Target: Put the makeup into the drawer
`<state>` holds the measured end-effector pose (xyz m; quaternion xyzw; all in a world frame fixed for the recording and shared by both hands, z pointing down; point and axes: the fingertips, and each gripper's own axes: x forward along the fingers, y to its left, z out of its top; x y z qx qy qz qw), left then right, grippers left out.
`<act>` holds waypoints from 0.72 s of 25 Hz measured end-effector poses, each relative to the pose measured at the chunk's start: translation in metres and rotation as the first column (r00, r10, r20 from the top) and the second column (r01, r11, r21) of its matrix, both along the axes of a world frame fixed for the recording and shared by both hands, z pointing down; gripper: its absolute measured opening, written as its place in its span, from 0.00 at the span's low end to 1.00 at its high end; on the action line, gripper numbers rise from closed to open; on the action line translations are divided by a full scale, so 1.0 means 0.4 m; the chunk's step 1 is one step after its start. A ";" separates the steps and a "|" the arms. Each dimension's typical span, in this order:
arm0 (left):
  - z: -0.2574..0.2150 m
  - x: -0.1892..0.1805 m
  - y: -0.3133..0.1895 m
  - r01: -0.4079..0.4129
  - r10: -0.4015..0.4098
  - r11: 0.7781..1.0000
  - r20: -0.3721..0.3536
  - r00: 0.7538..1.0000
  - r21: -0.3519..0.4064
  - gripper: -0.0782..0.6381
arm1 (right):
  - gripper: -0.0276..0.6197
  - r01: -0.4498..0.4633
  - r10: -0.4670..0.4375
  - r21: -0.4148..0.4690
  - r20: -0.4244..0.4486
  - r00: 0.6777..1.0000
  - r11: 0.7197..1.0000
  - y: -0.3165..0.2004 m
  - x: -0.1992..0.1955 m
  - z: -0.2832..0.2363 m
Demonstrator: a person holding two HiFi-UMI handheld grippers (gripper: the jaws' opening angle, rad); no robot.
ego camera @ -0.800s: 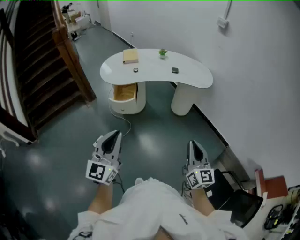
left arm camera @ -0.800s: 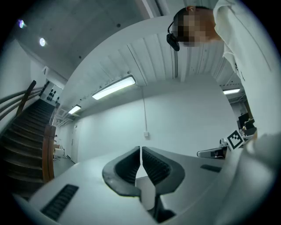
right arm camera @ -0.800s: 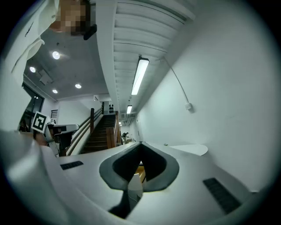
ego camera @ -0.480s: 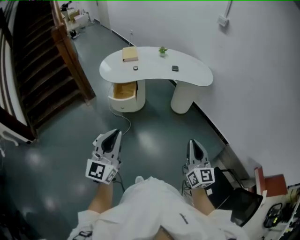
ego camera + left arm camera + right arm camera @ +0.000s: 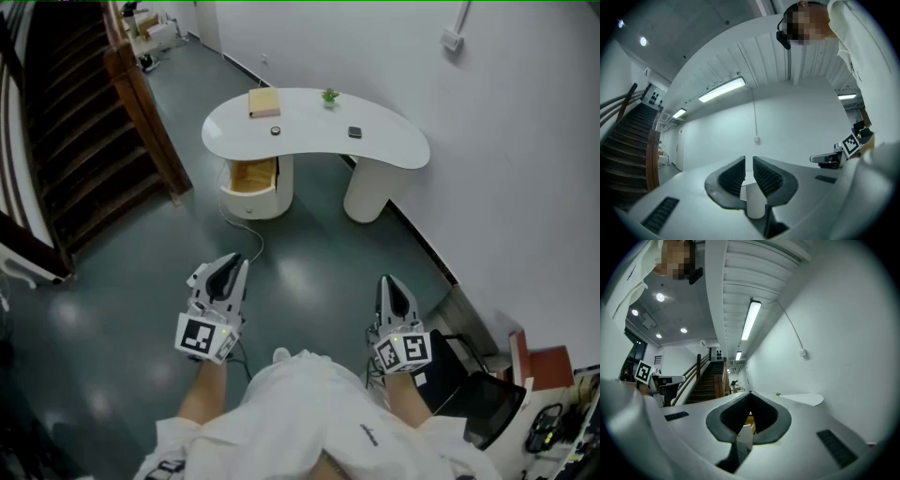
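Well short of white desk (image 5: 394,155): left gripper (image 5: 235,262) and right gripper (image 5: 387,280) both closed, empty. Dark makeup (image 5: 354,132) on desktop, open drawer (image 5: 253,174) below. Walk closer, open jaws before reaching.

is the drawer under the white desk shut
No, the drawer under the white desk stands pulled out, and the head view shows its wooden inside.

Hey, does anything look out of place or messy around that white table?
Only the drawer under the table hangs open, and a cable trails across the floor beside it. Nothing looks spilled or damaged.
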<state>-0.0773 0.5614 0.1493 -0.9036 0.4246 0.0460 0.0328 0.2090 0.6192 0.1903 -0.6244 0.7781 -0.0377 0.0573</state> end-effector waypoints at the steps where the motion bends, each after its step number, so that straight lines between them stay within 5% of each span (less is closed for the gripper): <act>1: 0.006 -0.003 -0.002 -0.007 0.007 1.000 0.003 1.000 -0.004 0.18 | 0.07 -0.001 0.001 0.000 -0.003 1.000 1.000 -0.002 -0.007 0.000; 4: 0.022 -0.019 -0.012 -0.021 0.021 0.999 -0.005 1.000 -0.027 0.37 | 0.07 -0.003 0.003 0.000 -0.009 1.000 1.000 -0.011 -0.034 -0.001; 9: 0.025 -0.050 -0.041 -0.025 0.024 0.999 -0.014 1.000 -0.028 0.55 | 0.07 -0.006 0.006 0.004 -0.019 1.000 1.000 -0.033 -0.076 -0.008; 18: 0.053 -0.105 -0.089 -0.007 0.006 0.999 -0.006 1.000 -0.053 0.61 | 0.07 -0.019 0.019 -0.019 -0.014 1.000 1.000 -0.056 -0.135 0.023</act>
